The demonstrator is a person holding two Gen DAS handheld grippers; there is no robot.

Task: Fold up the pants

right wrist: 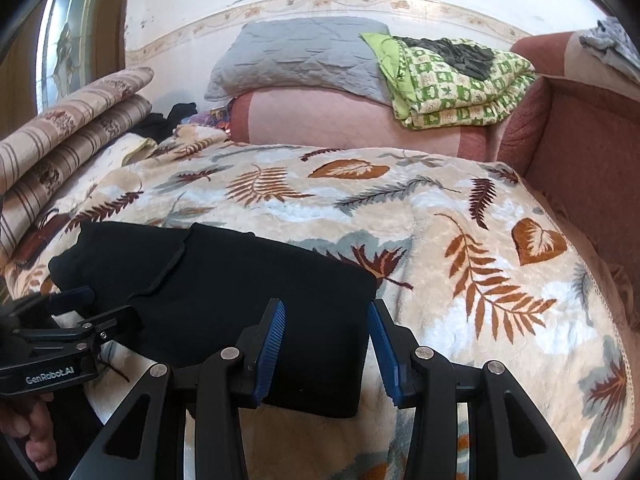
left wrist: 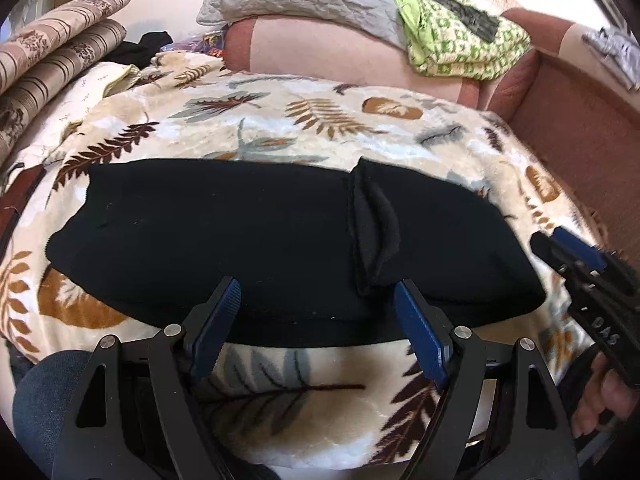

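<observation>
Black pants (left wrist: 240,240) lie folded in a long band across a leaf-patterned blanket (left wrist: 312,120); a loose flap of fabric (left wrist: 372,232) stands up near their right part. My left gripper (left wrist: 316,284) hangs open just above the near edge of the pants, with nothing pinched. In the right wrist view the pants (right wrist: 224,292) end in a squared corner. My right gripper (right wrist: 326,308) stands open over that corner, its pads clear of the cloth. Each gripper shows in the other's view: the right gripper (left wrist: 554,238) at the far right, the left gripper (right wrist: 114,302) at the far left.
Striped rolled cushions (left wrist: 52,64) are stacked at the left. A grey pillow (right wrist: 300,56) and a green patterned quilt (right wrist: 452,84) rest on the pink sofa back (right wrist: 340,124). A reddish armrest (right wrist: 580,140) bounds the right side. A person's hand (left wrist: 604,400) holds the right gripper's handle.
</observation>
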